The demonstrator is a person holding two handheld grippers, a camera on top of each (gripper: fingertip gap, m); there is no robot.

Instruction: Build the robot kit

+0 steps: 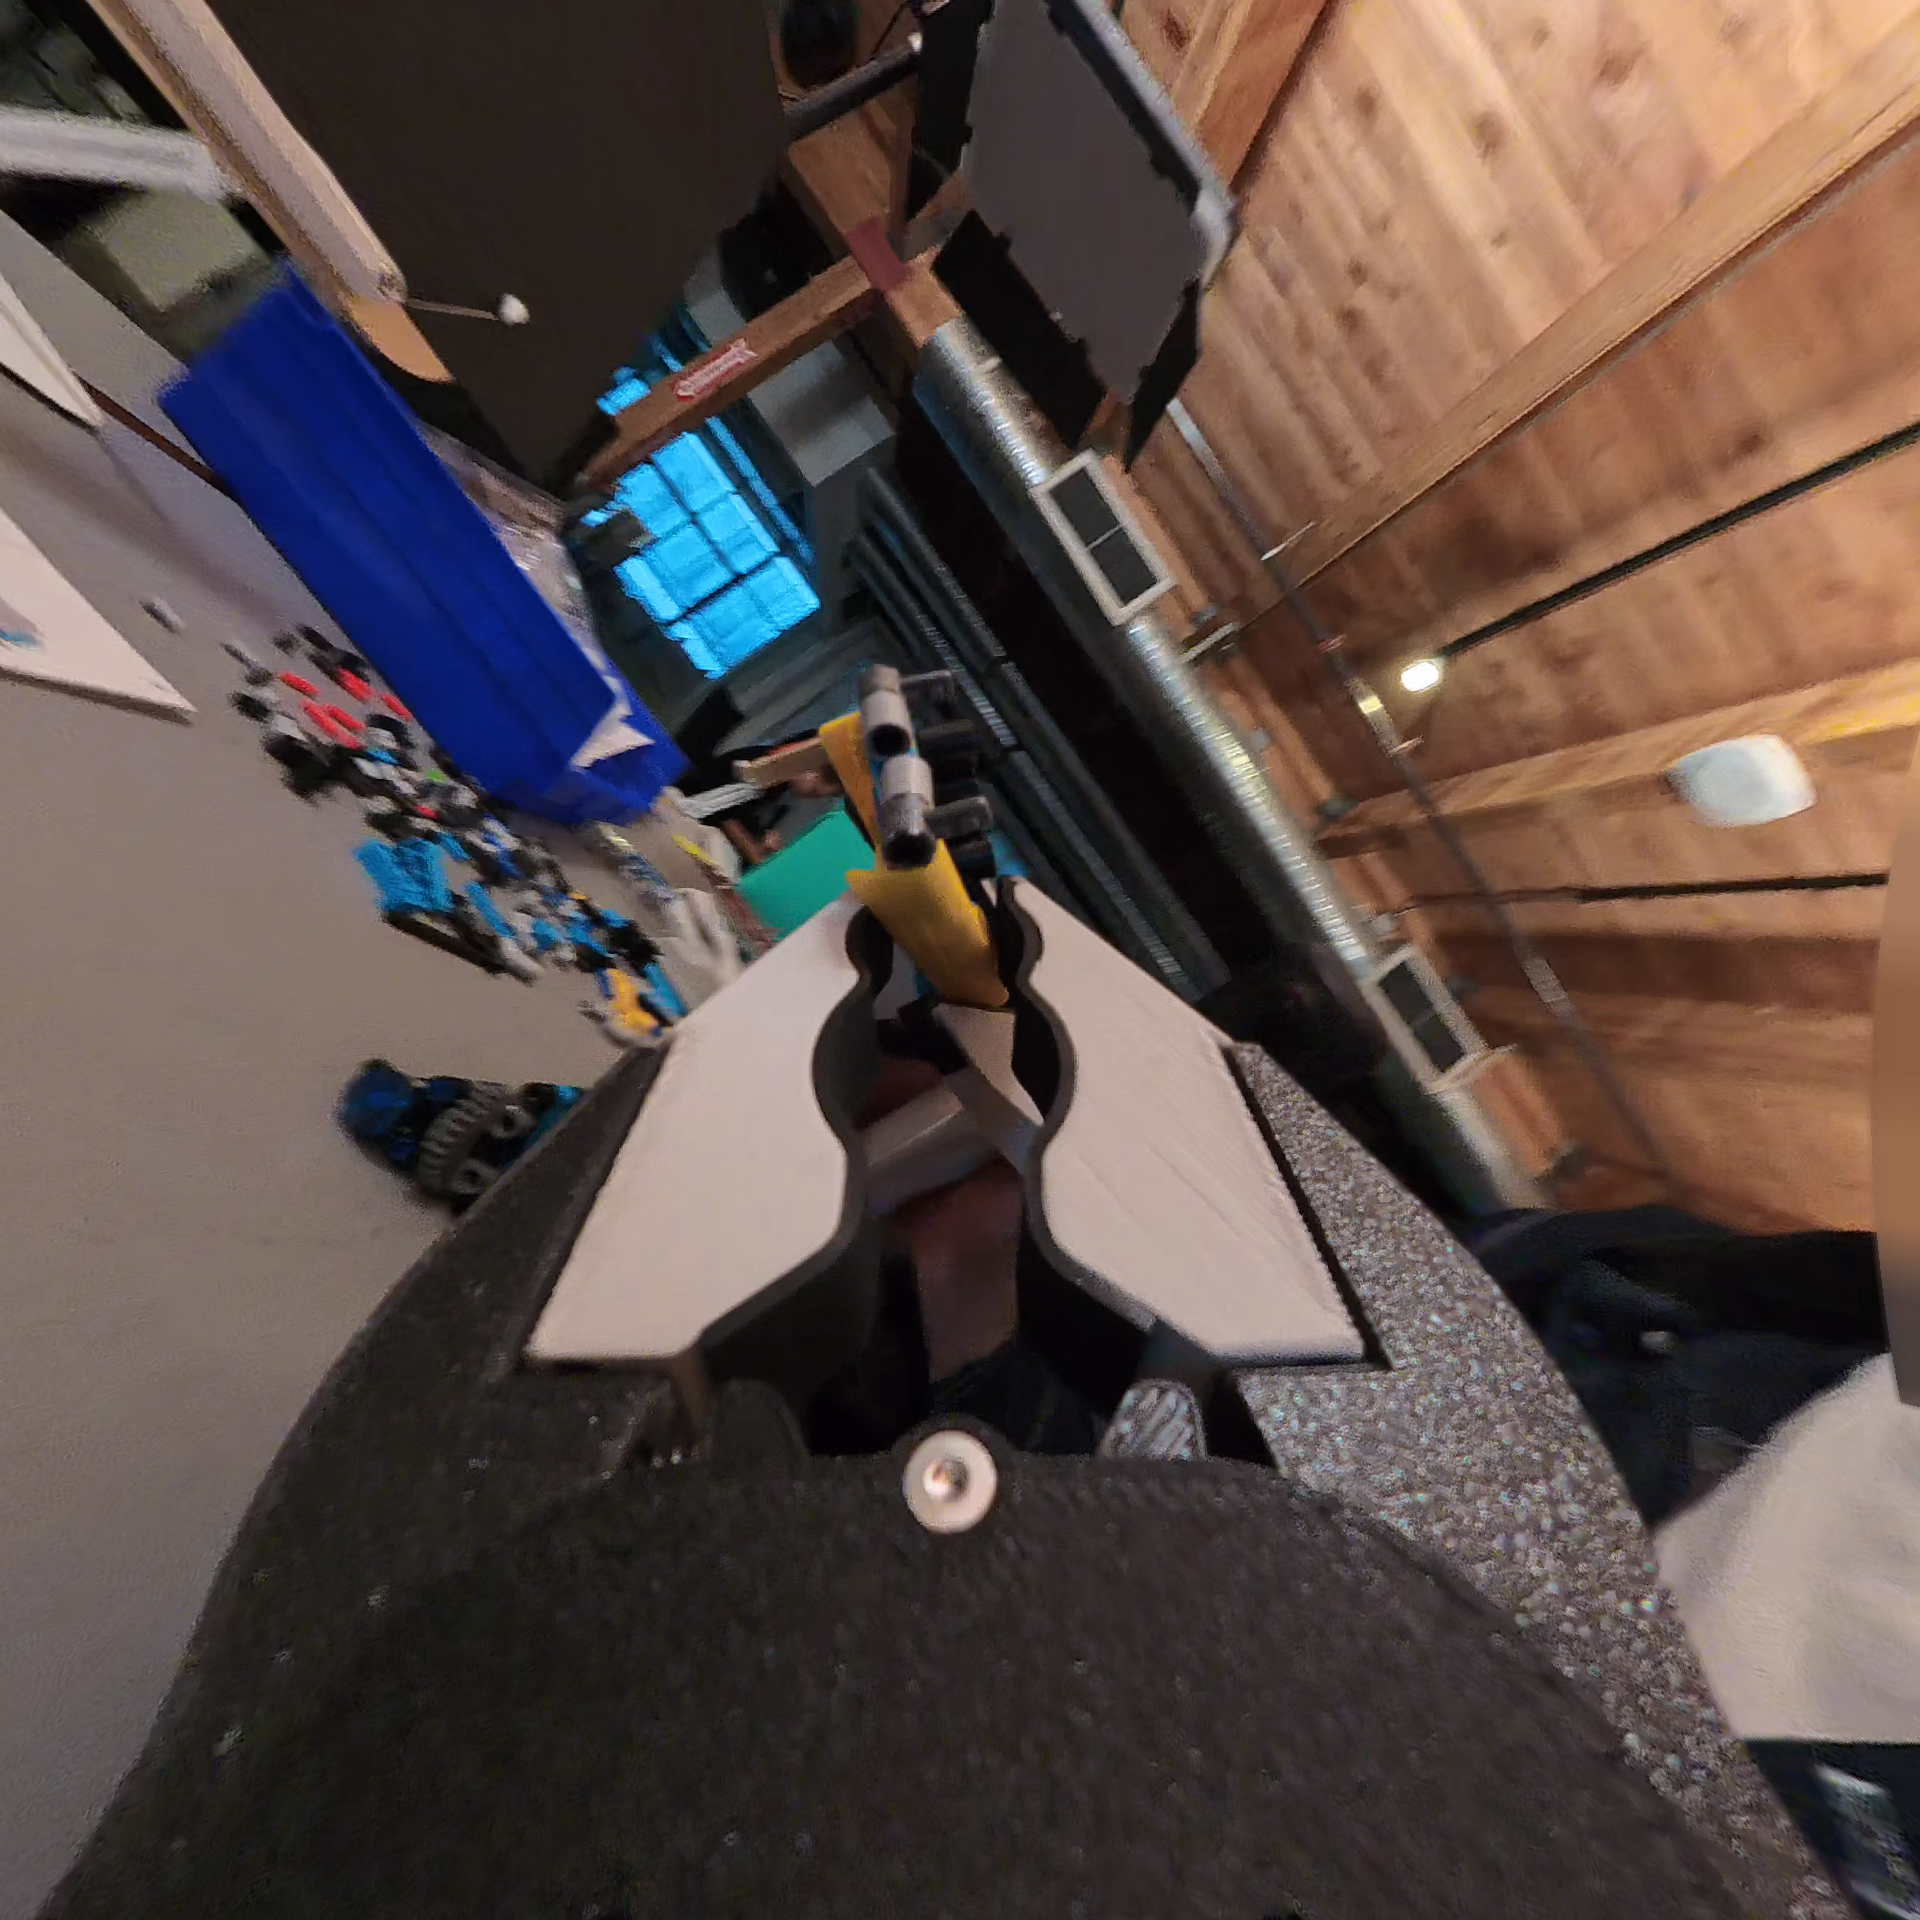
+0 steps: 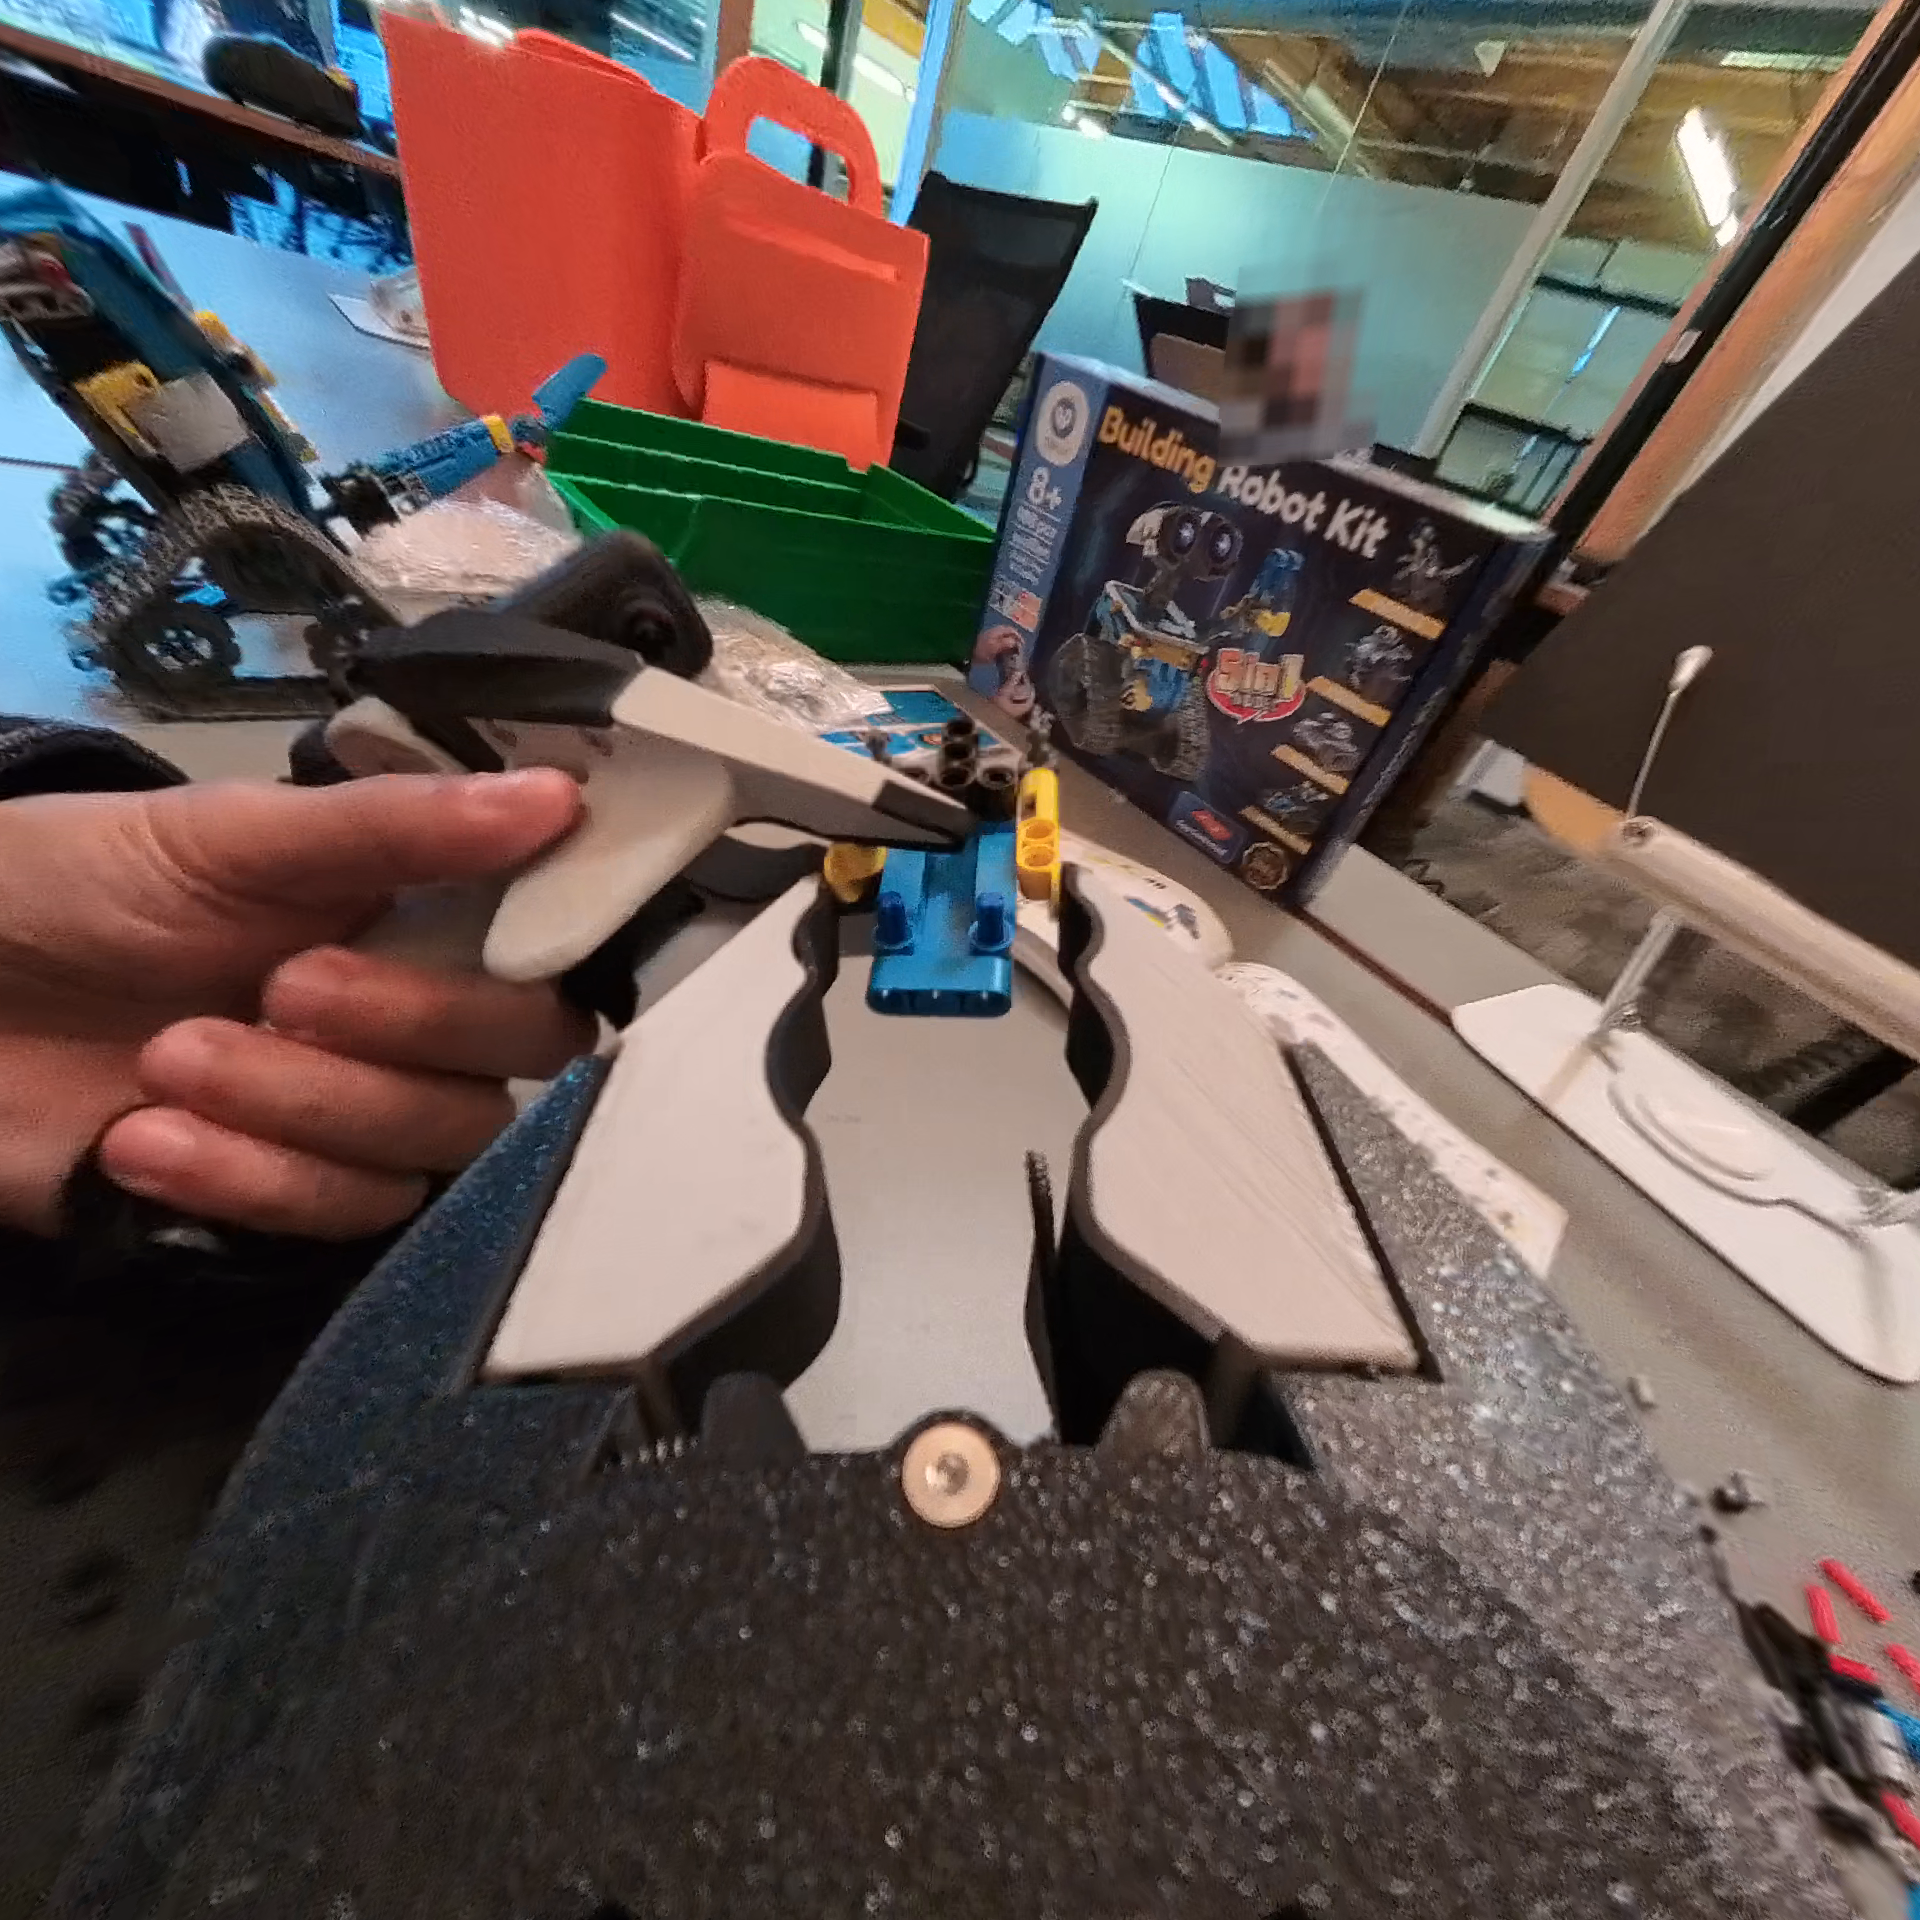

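In the right wrist view my right gripper (image 2: 945,904) is shut on a small brick assembly, a blue block (image 2: 940,951) with yellow beams (image 2: 1037,836) at its sides, held above the grey table (image 2: 935,1195). A hand (image 2: 260,987) brings my left gripper (image 2: 961,831) in from the left. Its tips meet the top of the assembly beside the black connectors (image 2: 966,753). In the left wrist view my left gripper (image 1: 940,920) is shut on a yellow beam (image 1: 935,925). Grey (image 1: 896,774) and black connectors stick out beyond it. The camera is tilted towards the wooden ceiling.
A kit box (image 2: 1247,665), a green bin (image 2: 790,551), an orange bag (image 2: 665,239) and a built tracked model (image 2: 177,468) stand behind. A white stand base (image 2: 1662,1132) is at the right, with red pins (image 2: 1860,1621) nearby. A blue bin (image 1: 416,551) and loose bricks (image 1: 416,810) lie on the table. The grippers are tip to tip, or close to it.
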